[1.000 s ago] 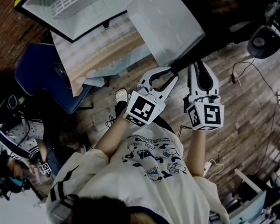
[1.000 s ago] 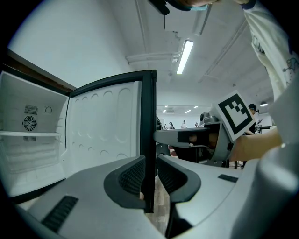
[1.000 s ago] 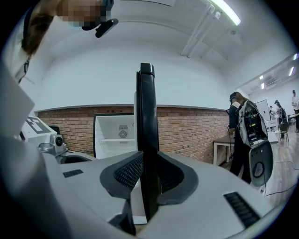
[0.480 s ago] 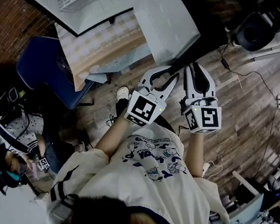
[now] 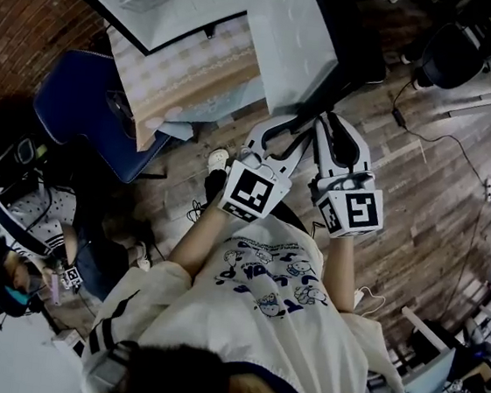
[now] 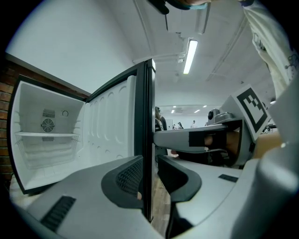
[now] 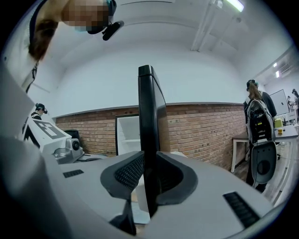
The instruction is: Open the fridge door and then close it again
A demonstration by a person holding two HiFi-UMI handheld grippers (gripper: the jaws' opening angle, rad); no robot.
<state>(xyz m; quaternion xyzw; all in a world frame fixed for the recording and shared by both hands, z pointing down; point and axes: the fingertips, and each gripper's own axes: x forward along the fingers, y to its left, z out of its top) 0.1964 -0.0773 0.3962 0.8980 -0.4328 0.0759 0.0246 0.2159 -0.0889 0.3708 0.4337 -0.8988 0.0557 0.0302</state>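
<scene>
Brick wall (image 7: 205,135) behind, the fridge door (image 7: 148,116) stands wide open, its edge pinched in the right claw (image 7: 148,175). The left claw (image 6: 149,179), straddling the same edge, has just been opening, one pad clear. Opening looks done; next, likely, a steady push shut.

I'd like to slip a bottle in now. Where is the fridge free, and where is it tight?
Free: the bare shelf and the space under it, inside the fridge. Tight: the fridge door at its edge, where the right gripper clamps it and the left gripper, jaws just opening, straddles it.
</scene>
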